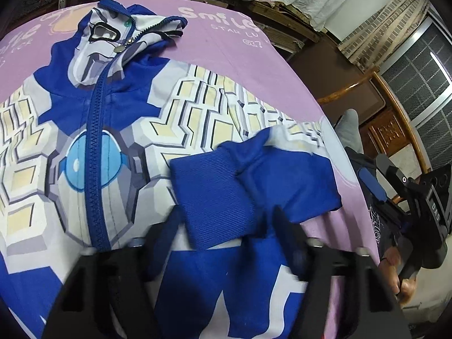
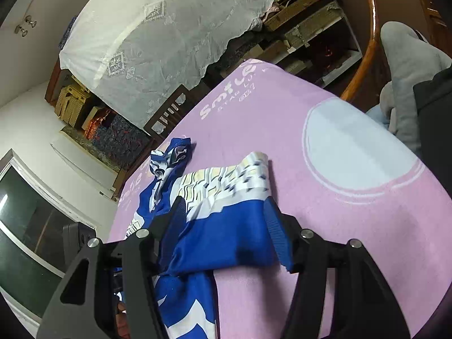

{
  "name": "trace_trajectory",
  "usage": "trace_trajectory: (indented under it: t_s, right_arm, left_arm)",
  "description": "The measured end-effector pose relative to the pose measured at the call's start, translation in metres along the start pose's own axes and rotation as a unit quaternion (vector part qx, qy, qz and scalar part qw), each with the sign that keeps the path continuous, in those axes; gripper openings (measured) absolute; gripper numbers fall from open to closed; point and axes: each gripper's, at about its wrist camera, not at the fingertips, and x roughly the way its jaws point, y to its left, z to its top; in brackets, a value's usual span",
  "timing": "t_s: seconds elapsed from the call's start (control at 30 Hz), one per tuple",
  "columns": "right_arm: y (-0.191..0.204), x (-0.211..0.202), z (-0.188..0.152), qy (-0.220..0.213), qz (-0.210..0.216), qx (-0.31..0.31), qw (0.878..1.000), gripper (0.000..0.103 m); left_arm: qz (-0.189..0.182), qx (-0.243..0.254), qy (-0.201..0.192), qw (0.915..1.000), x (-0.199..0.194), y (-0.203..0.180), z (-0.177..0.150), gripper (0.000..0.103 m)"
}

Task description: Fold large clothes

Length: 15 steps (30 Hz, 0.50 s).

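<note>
Blue ribbed knit, the cuff point(image 1: 213, 197) of a folded-over sleeve, fills the gap between the left gripper point(image 1: 226, 226)'s black fingers. Both fingers are smeared with motion blur in the left wrist view, so I cannot tell whether their pads press the cuff or only stand beside it; the jaws sit partly spread around it. Beyond the cuff, the sleeve lies across the chest of a blue, grey and cream printed jacket point(image 1: 113, 130), zipped up, hood at the far end, spread flat on a pink cloth point(image 1: 226, 48) with white lettering. The jacket's lower part runs out of frame under the gripper body.

In the right wrist view the right gripper point(image 2: 226, 220) straddles a bunched fold of the same jacket point(image 2: 226, 234). Its right finger lies against a ribbed blue edge and the left finger against the cloth's other side; the fingertips are partly buried in fabric, so a true pinch cannot be confirmed. The jaws are partly spread, and the view is rolled, the pink cloth point(image 2: 325, 226) sloping across it.

At the right edge of the left wrist view, that right gripper point(image 1: 395, 186) appears from the side, with part of the hand point(image 1: 395, 271) holding it, mostly cut off. Grey clothing point(image 2: 409, 79) on the person shows at the pink cloth's far side.
</note>
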Motion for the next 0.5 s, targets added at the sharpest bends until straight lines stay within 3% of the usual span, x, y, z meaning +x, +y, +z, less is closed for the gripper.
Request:
trace_trajectory:
  t_s: [0.03, 0.17, 0.2, 0.4, 0.5]
  right_arm:
    - [0.001, 0.000, 0.000, 0.000, -0.002, -0.002, 1.000, 0.057]
    - [0.001, -0.001, -0.001, -0.001, -0.004, 0.000, 1.000, 0.057]
    - [0.001, -0.001, -0.001, 0.000, -0.005, 0.002, 1.000, 0.057]
    - [0.001, 0.001, -0.003, 0.004, -0.009, 0.003, 1.000, 0.057]
    - [0.001, 0.003, -0.003, 0.005, -0.013, 0.003, 1.000, 0.057]
  left_arm:
    - [0.000, 0.000, 0.002, 1.0000, 0.001, 0.001, 0.001, 0.033]
    - [0.004, 0.001, -0.001, 1.0000, 0.002, 0.003, 0.004, 0.013]
    - [0.009, 0.004, -0.005, 0.9999, 0.000, 0.002, 0.005, 0.004]
    - [0.013, 0.011, -0.024, 0.9996, -0.011, 0.000, 0.009, 0.003]
    - [-0.004, 0.005, -0.015, 0.9999, -0.011, 0.000, 0.007, 0.003]
